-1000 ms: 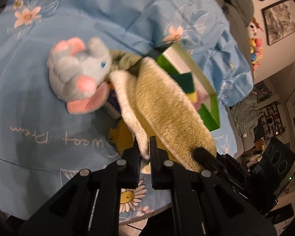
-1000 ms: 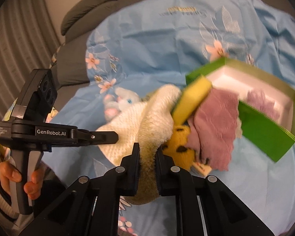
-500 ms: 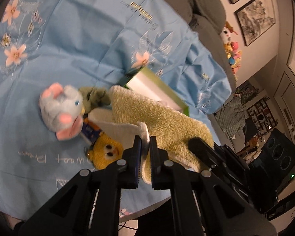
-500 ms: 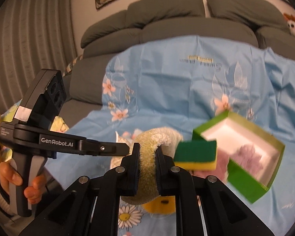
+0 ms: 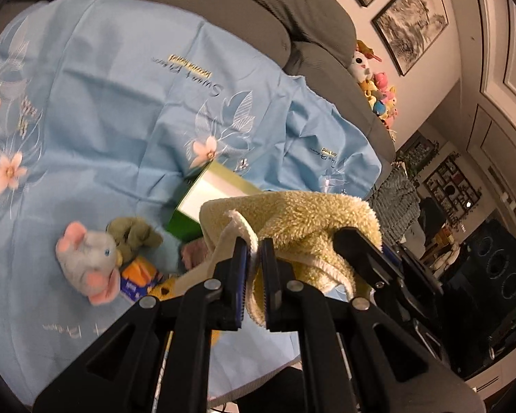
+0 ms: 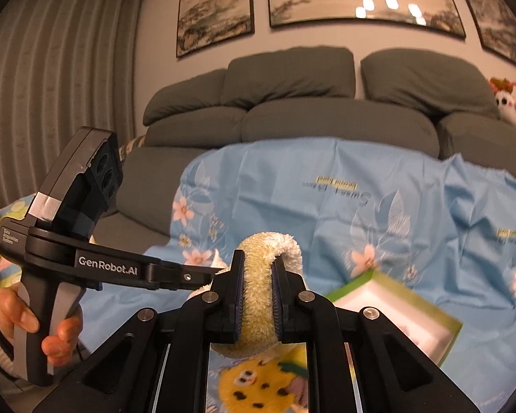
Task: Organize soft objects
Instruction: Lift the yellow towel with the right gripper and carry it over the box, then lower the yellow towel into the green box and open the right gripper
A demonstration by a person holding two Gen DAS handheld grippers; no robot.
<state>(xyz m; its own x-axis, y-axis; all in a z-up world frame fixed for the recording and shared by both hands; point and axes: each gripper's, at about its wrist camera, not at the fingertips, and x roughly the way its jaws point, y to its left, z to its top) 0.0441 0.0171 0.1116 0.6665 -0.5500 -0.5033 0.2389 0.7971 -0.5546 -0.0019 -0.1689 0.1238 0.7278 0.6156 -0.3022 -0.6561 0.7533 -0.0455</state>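
Two grippers have the yellow towel [image 5: 306,220] pinched between them above the blue cloth [image 5: 120,110]: my left gripper [image 5: 254,258] is closed down to a thin gap on the towel's white hem, and my right gripper [image 6: 258,275] is clamped on a thick fold of it. Only my left view shows the grey mouse toy [image 5: 86,261] lying on the cloth just left of the green box [image 5: 203,203], with an olive soft toy [image 5: 134,234] and an orange packet [image 5: 139,272] beside the mouse. Only my right view shows the hand [image 6: 20,316] on the left gripper's handle, lettered "GenRobot.AI", and a yellow spotted plush [image 6: 254,385] below the towel. I can read "Sweet" in script on the cloth; the yellow print above it is too small. The green box, white inside, sits on the cloth behind the towel; in my right view I see nothing in the part that shows.
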